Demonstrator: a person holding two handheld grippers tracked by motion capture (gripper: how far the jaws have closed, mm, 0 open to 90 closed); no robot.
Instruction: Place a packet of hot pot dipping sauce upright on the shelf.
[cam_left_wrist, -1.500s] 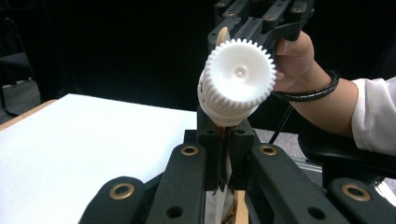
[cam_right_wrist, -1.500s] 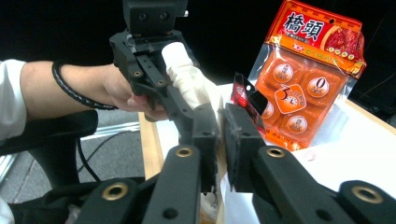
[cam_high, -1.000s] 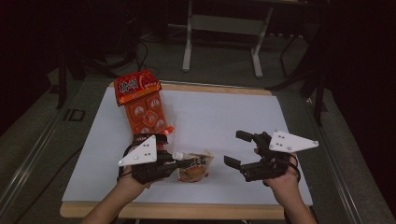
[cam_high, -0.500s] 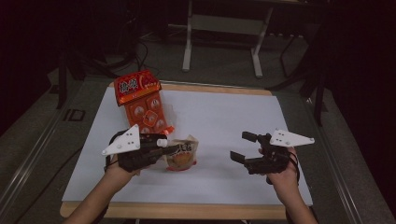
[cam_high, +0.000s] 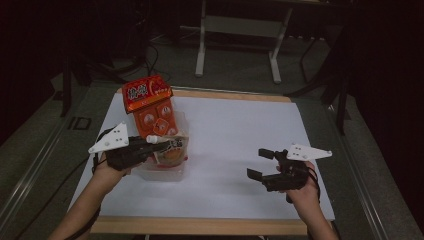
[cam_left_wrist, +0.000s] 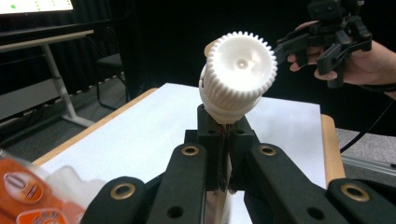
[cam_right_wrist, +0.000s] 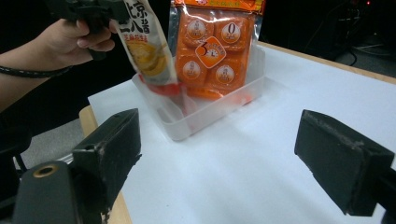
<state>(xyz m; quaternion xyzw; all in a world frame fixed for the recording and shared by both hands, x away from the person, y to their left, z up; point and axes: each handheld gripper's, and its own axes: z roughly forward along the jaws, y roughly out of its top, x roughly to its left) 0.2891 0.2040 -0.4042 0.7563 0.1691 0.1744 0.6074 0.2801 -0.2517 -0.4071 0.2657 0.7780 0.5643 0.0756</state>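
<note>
My left gripper (cam_high: 150, 144) is shut on the neck of a yellow-and-white sauce pouch (cam_high: 172, 151), just under its white ribbed cap (cam_left_wrist: 240, 70). The pouch (cam_right_wrist: 144, 46) hangs tilted over the near end of a clear plastic bin (cam_high: 162, 172), its lower end about level with the rim. A flat orange snack package (cam_high: 150, 107) stands leaning in the bin's far part. My right gripper (cam_high: 256, 162) is open with nothing between its pads (cam_right_wrist: 109, 149), low over the white table at the right, well apart from the bin (cam_right_wrist: 205, 114).
A white sheet (cam_high: 240, 130) covers the wooden table (cam_high: 200, 226). Dark floor and a metal stand (cam_high: 237, 30) lie beyond the far edge. The orange package (cam_right_wrist: 215, 46) rises well above the bin's rim.
My left gripper carried the pouch from the table's front middle leftward and away, to over the bin. My right gripper sank lower and drifted slightly right, still open.
</note>
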